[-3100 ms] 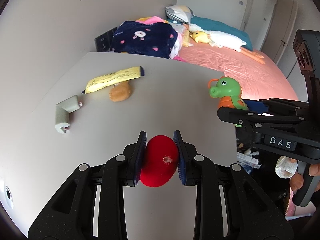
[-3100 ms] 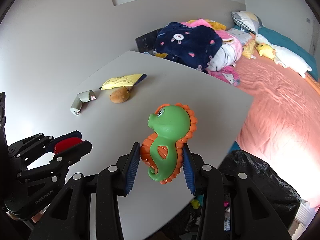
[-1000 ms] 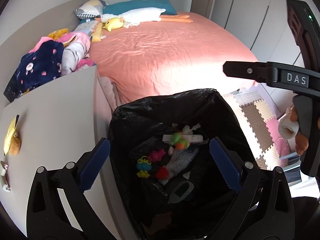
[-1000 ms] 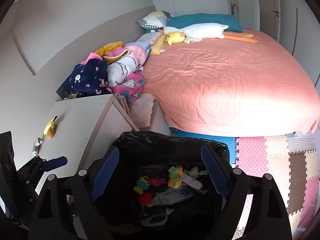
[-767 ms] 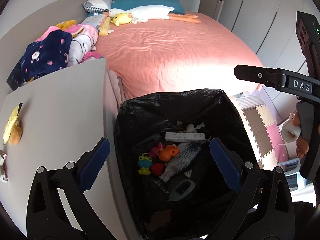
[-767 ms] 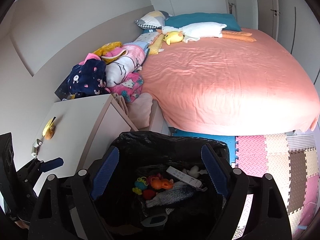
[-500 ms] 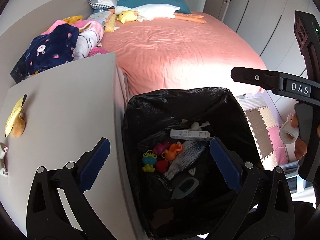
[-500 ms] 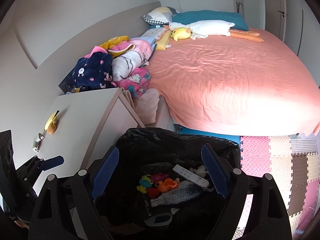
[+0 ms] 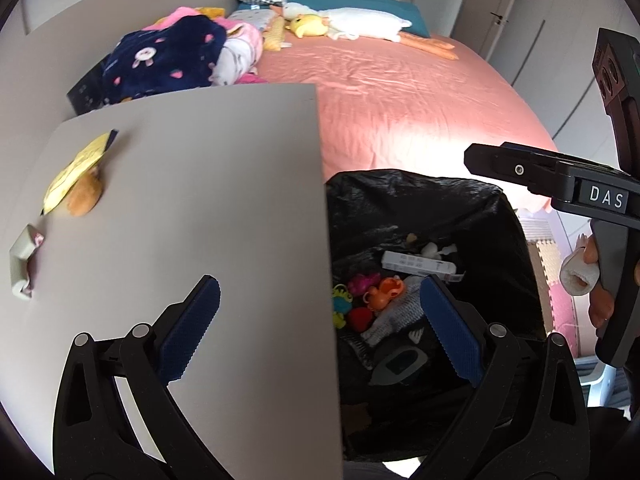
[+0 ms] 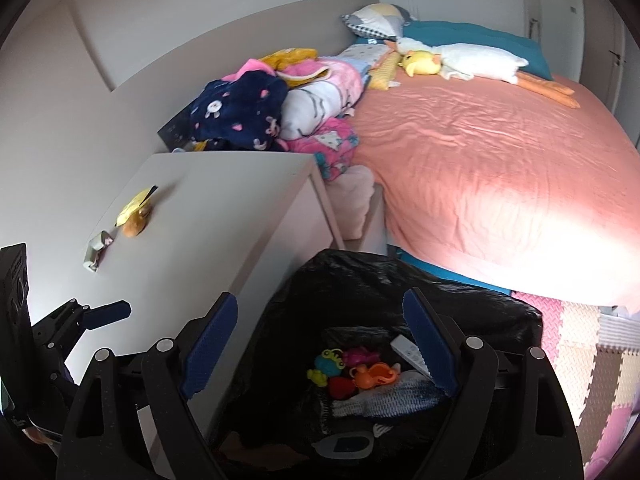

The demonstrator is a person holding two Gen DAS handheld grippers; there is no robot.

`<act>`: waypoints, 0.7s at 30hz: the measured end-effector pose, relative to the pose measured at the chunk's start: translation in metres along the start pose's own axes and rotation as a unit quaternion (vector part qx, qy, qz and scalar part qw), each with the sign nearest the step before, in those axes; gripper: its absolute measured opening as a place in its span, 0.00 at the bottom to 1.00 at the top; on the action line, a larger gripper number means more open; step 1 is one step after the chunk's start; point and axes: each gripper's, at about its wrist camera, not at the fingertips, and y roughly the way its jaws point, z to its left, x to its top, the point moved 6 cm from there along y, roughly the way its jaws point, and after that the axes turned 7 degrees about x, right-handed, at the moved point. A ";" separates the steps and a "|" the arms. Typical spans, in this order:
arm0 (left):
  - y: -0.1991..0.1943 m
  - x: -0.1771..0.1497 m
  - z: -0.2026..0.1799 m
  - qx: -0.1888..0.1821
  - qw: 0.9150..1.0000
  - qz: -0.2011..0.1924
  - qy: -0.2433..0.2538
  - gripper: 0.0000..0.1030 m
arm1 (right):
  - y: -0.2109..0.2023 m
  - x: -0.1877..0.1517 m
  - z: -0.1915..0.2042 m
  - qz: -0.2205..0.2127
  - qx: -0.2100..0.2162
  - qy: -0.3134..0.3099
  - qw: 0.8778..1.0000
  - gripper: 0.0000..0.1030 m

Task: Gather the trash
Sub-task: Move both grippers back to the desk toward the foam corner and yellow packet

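The black-lined trash bin point(image 9: 420, 208) is seen directly ahead of and below the right gripper point(image 10: 320, 344), and ahead and to the right of the left gripper point(image 9: 320, 320); its thin liner can be judged soft and slack, so nothing should be pushed against it. Both grippers are seen spread wide with nothing between the blue pads, the left one straddling the edge of the grey table point(image 9: 192, 200). Three pieces are left on the table, far ahead and to the left of the left gripper. The yellow wrapper point(image 9: 76, 168) is judged almost weightless, thin and crinkly, possibly slippery; it would best be pinched across its narrow width, near the end clear of its neighbour. The tan lump point(image 9: 84, 200) touches the wrapper's lower edge; what it is cannot be told, but it looks light and perhaps soft, so a gentle squeeze across its short axis is advised. The grey crumpled carton point(image 9: 22, 260), nearest the table's left edge and apart from the others, is judged light and crushable, and could be taken across its folded middle.
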 end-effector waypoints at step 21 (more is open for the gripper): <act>-0.025 -0.041 0.098 0.077 0.992 0.005 -0.105 0.94 | 0.050 0.015 0.107 0.034 0.068 -0.092 0.993 0.82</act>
